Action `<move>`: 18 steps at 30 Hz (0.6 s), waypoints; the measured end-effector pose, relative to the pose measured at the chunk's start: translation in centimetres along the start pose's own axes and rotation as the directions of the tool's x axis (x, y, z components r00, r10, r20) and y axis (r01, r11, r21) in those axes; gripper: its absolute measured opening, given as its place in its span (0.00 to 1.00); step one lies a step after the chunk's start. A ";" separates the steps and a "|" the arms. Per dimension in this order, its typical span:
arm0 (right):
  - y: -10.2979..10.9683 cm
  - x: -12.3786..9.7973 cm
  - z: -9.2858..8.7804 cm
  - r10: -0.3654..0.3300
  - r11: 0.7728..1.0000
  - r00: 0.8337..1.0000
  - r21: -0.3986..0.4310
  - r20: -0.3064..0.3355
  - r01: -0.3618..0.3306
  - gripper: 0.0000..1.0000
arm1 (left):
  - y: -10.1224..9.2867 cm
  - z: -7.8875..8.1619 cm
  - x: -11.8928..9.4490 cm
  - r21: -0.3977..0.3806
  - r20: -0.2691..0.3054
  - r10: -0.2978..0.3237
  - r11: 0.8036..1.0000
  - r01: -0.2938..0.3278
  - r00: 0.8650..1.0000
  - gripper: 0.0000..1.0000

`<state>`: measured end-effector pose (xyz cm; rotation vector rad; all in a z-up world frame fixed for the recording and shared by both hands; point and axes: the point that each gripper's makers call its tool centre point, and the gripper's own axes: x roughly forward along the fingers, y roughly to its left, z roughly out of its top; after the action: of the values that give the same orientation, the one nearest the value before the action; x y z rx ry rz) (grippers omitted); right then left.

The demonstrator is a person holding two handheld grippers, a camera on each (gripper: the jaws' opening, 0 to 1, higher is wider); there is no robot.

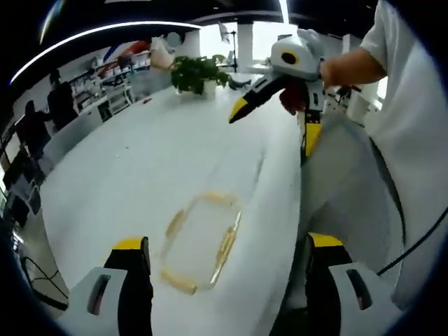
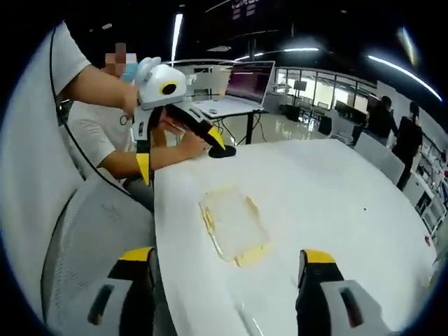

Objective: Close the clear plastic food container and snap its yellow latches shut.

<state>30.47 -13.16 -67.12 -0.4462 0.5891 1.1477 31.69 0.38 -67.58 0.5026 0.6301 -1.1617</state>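
In the left gripper view, the left gripper (image 1: 225, 280) sits nearest, its two yellow-tipped jaws standing well apart with nothing between them, raised above the near edge of the white table (image 1: 140, 161). Just beyond those jaws lies the clear rectangular plastic food container with yellow latches (image 1: 201, 239), flat on the table close to the edge nearest the person. Its lid looks to be resting on top already, though the blur makes that hard to settle, and I cannot tell whether any latch is pressed down. Lying flat and near the edge, it is in easy reach of both hands, which suits pushing latches from either side.

In the right gripper view, the right gripper (image 2: 227, 280) likewise hangs above the table with its jaws spread and empty, the container (image 2: 234, 224) just ahead of them. Both tools are held back and high, probably a ready stance before coming down on the lid, so the closing step seems barely begun.

Farther off, the right gripper (image 1: 280, 94) shows in the left gripper view, held in a hand over the table's far side edge beside a grey mesh office chair (image 1: 343, 189). Beyond stands a green potted plant (image 1: 198, 72) towards the far end of the table.
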 end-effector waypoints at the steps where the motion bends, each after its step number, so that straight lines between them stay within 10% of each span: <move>1: 0.0 0.1 0.1 0.007 1.000 1.000 -0.002 0.000 -0.007 0.83 | 0.3 -0.1 0.0 0.004 -0.008 0.000 1.000 0.000 1.000 0.89; 18: -1.9 3.9 -0.9 0.080 0.994 0.991 -0.060 -0.111 -0.087 0.69 | 3.7 -3.8 0.8 0.089 -0.130 -0.052 0.994 0.064 0.990 0.73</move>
<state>33.22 -11.64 -70.26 -0.5460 0.6720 1.2306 34.64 3.56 -70.76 0.6458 0.7071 -1.2247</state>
